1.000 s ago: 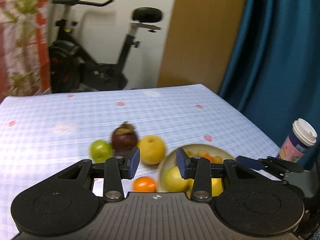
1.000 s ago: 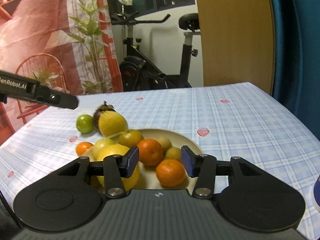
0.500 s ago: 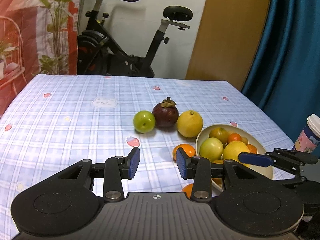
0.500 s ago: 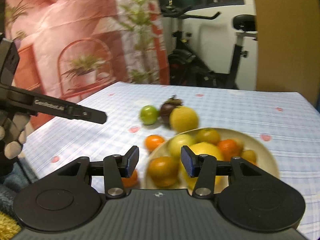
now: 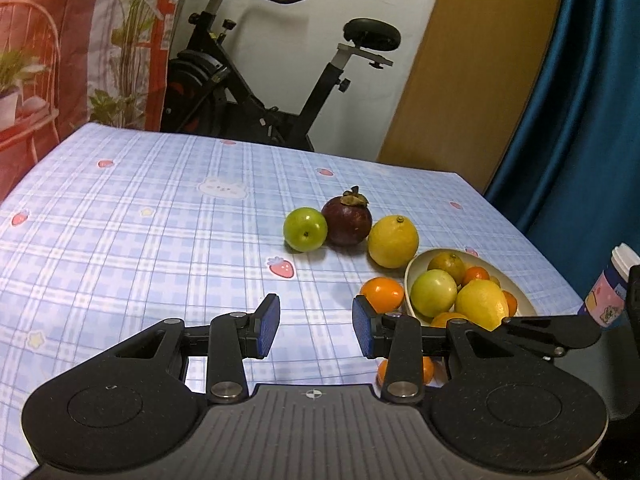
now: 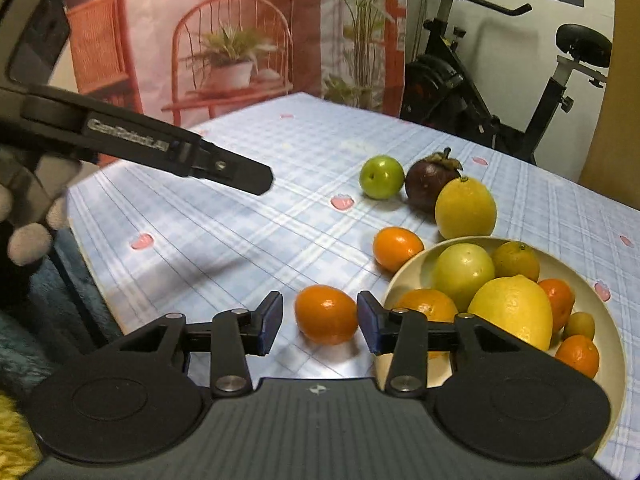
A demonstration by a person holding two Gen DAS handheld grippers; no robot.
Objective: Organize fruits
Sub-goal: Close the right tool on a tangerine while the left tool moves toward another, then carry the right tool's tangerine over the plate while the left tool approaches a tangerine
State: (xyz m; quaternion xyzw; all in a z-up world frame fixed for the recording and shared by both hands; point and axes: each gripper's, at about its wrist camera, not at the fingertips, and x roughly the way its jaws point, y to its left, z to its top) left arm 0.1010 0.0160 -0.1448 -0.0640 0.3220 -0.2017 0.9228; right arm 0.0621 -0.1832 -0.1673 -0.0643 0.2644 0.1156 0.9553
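A cream bowl (image 6: 615, 344) at the right holds several lemons, oranges and green fruits. Loose on the checked cloth lie a green apple (image 6: 381, 177), a mangosteen (image 6: 430, 182), a lemon (image 6: 465, 208) and two oranges. My right gripper (image 6: 319, 326) is closing around the near orange (image 6: 326, 314); its right pad is at the peel and a gap shows on the left. The other orange (image 6: 397, 248) lies by the bowl's rim. My left gripper (image 5: 316, 328) is open over bare cloth, left of the bowl (image 5: 412, 280).
A paper cup (image 5: 612, 292) stands at the table's right edge, by a blue curtain. An exercise bike (image 5: 280, 92) stands beyond the far edge. A gloved hand (image 6: 28, 220) holds the left gripper (image 6: 256, 178) above the table's left edge.
My right gripper swung left from over the bowl to the loose orange near the front edge, and its jaws narrowed. The left gripper shifted left, away from the bowl.
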